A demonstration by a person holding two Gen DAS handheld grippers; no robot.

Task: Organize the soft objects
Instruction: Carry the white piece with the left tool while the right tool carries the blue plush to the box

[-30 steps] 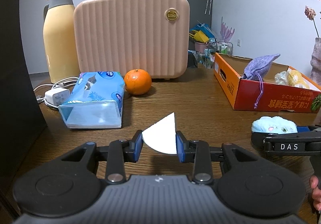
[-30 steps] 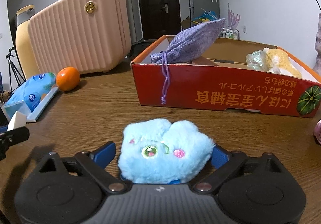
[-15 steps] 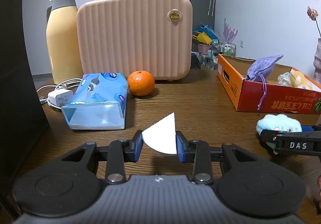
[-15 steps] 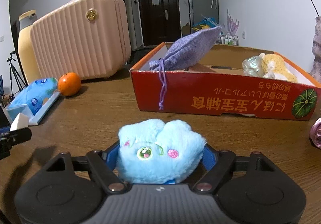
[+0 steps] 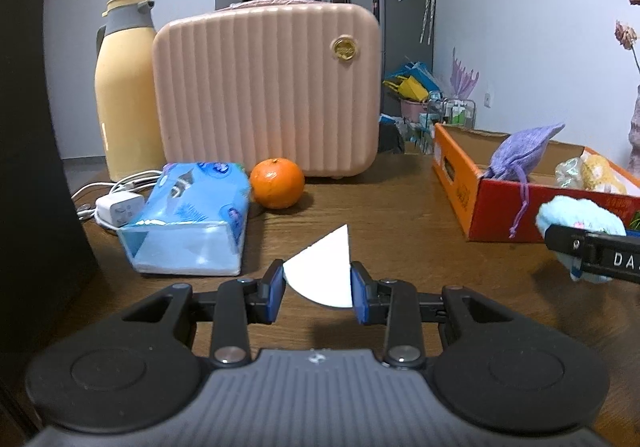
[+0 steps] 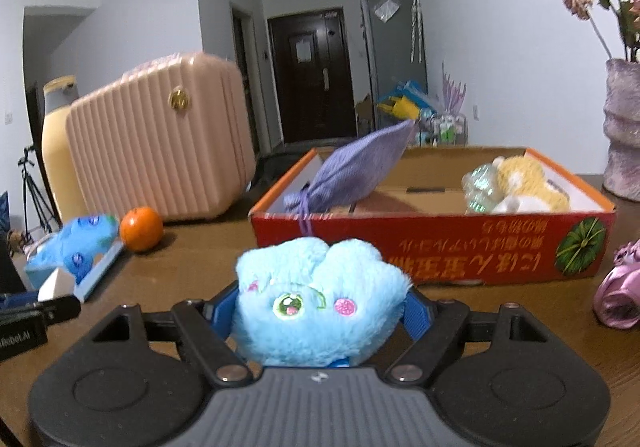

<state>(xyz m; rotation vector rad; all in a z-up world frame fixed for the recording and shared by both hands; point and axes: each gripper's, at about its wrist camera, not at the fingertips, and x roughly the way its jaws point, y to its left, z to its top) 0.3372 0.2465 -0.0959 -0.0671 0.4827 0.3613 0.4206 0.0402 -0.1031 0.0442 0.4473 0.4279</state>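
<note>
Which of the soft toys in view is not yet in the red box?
The blue plush, clamped in the right gripper above the table short of the red box. The yellow plush already lies inside.

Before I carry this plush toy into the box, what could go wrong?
1. The purple pouch leans over the box wall nearest the plush toy; the right gripper could knock it out.
2. The left gripper pinches a white wedge only by its edges; it might slip.
</note>
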